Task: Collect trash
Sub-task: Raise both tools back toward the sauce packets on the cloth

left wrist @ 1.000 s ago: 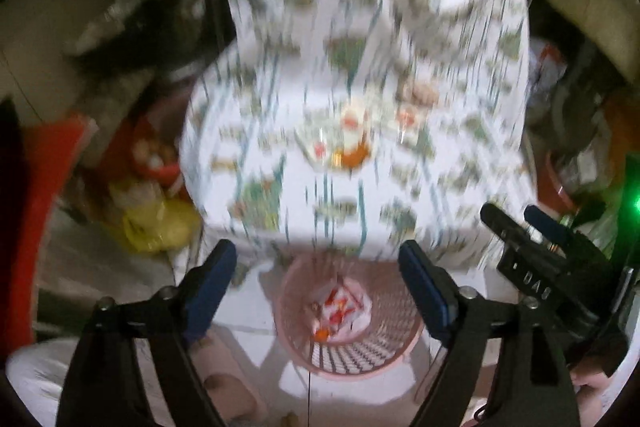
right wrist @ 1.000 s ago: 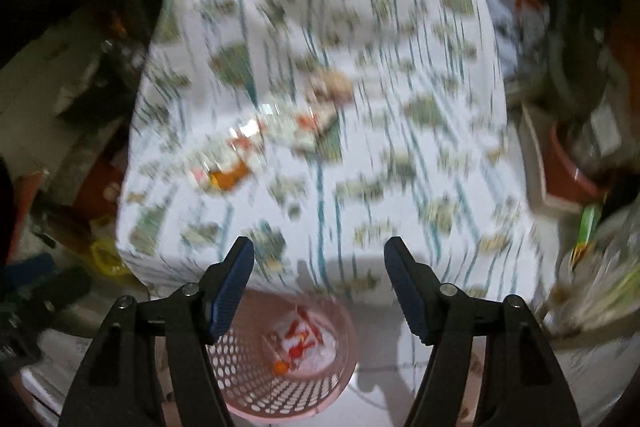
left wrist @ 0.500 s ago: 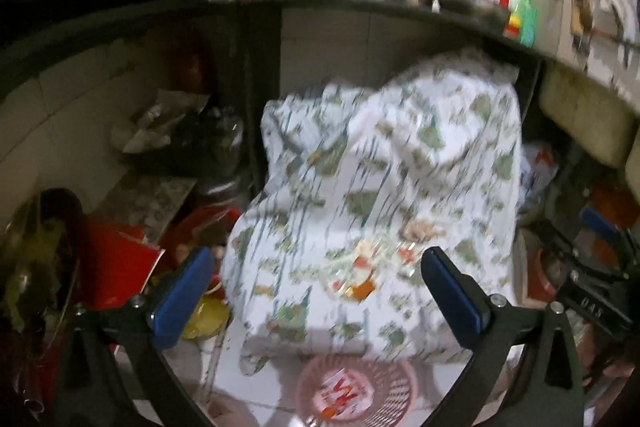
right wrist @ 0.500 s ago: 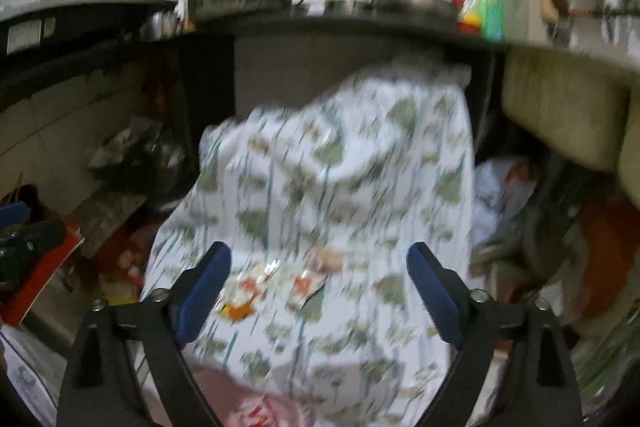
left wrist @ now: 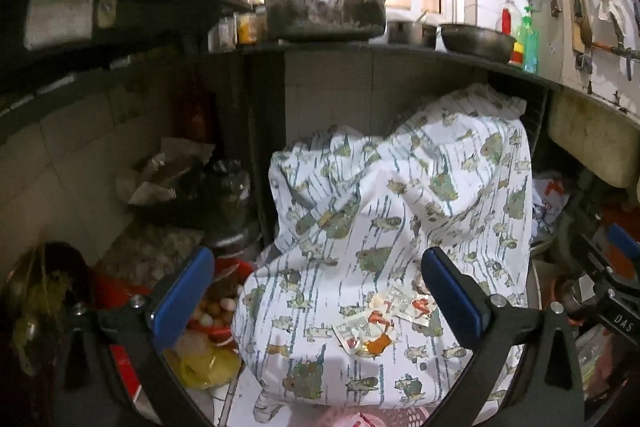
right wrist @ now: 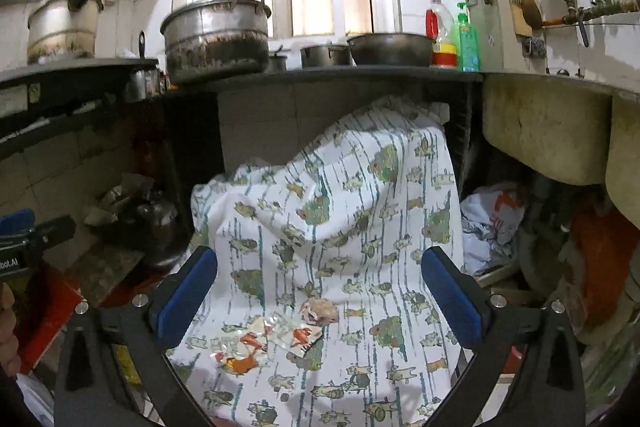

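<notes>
Several small sauce wrappers [left wrist: 380, 323] lie on a table draped in a fish-print cloth [left wrist: 400, 227]; in the right wrist view the wrappers [right wrist: 264, 341] lie beside a crumpled pinkish scrap [right wrist: 320, 310]. My left gripper [left wrist: 316, 299] is open and empty, raised in front of the table. My right gripper [right wrist: 320, 299] is open and empty, also raised in front of it. The rim of a pink basket [left wrist: 376, 419] shows at the bottom edge of the left wrist view.
A dark counter [right wrist: 320, 77] above holds large metal pots [right wrist: 216, 35], a bowl and bottles [right wrist: 452, 31]. A stone sink [right wrist: 548, 131] is at right. Red tubs, eggs and a yellow bag [left wrist: 208, 363] crowd the floor at left. Bags [right wrist: 492, 223] lie at right.
Both grippers have tilted up and back from looking down at the basket and table to looking level at the counter. The basket has slid almost out of view. Both stay open.
</notes>
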